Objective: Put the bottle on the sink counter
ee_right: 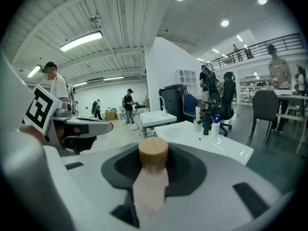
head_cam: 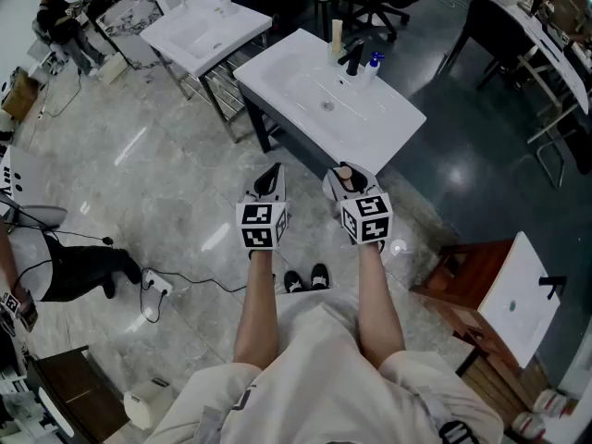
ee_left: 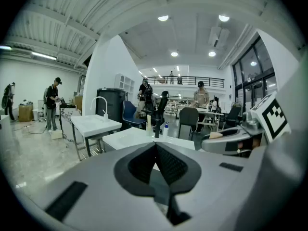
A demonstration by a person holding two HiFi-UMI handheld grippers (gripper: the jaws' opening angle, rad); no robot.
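Observation:
My right gripper (head_cam: 348, 176) is shut on a pale pink bottle (ee_right: 152, 177) with a round wooden cap (ee_right: 153, 151); in the head view only the bottle's cap end (head_cam: 349, 182) shows between the jaws. The left gripper (head_cam: 270, 178) is held level beside it, shut with nothing in it, its dark pads (ee_left: 166, 163) meeting at the tip. Both grippers hover over the floor just short of the white sink counter (head_cam: 314, 109), which lies straight ahead. The counter also appears in the right gripper view (ee_right: 226, 147) and the left gripper view (ee_left: 126, 138).
On the counter's far side stand a black faucet (head_cam: 352, 58), a small blue-topped bottle (head_cam: 374, 66) and a tall beige container (head_cam: 337, 35). A second white sink (head_cam: 203, 26) stands to the left. Office chairs (head_cam: 379, 3), a wooden stand (head_cam: 481, 294), floor cables and a person (head_cam: 55, 21) surround.

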